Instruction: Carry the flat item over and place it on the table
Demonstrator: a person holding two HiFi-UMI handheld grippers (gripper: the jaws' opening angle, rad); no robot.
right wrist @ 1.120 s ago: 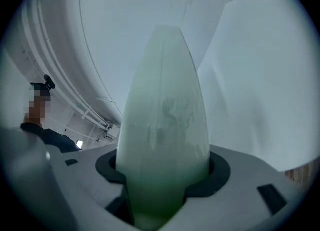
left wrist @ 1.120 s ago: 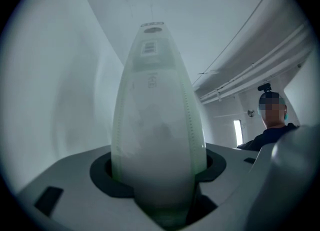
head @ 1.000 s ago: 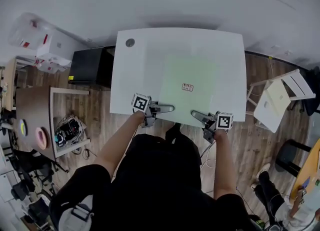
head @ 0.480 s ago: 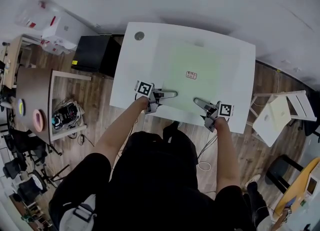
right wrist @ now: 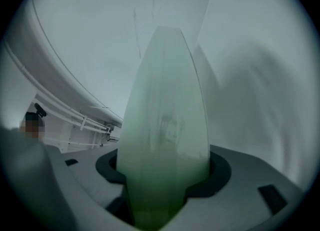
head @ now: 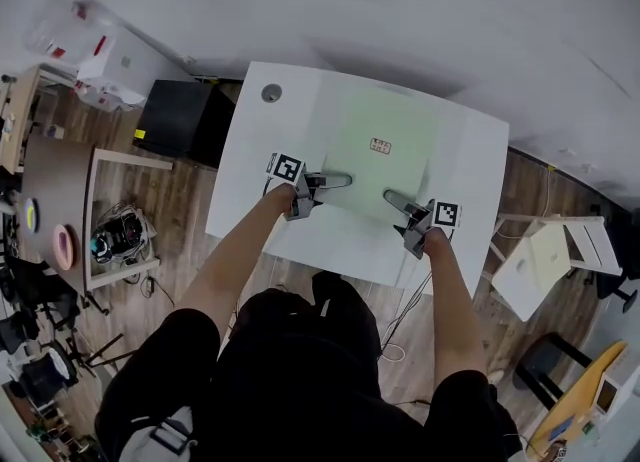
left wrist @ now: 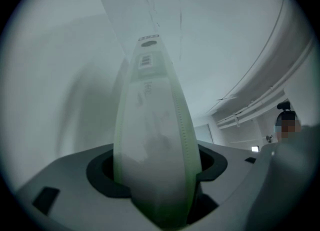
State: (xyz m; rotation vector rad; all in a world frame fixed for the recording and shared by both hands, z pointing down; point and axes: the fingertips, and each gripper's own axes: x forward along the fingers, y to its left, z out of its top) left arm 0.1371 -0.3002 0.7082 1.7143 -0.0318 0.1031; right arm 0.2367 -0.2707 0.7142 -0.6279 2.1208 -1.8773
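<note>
Well, one white table (head: 240, 180) fills my head view, and the single pale green mat (head: 360, 120) lies flat on it, toward the far side. One clear plastic box (head: 65, 20) sits on the floor off to the left; I can't make out its contents. My two grippers meet the mat's near edge: left gripper (head: 345, 181) jaws opening, right gripper (head: 390, 196) jaws spread, each with the mat between them and a gap either side. One small reddish label (head: 379, 146) sits mid-mat, print unreadable
</note>
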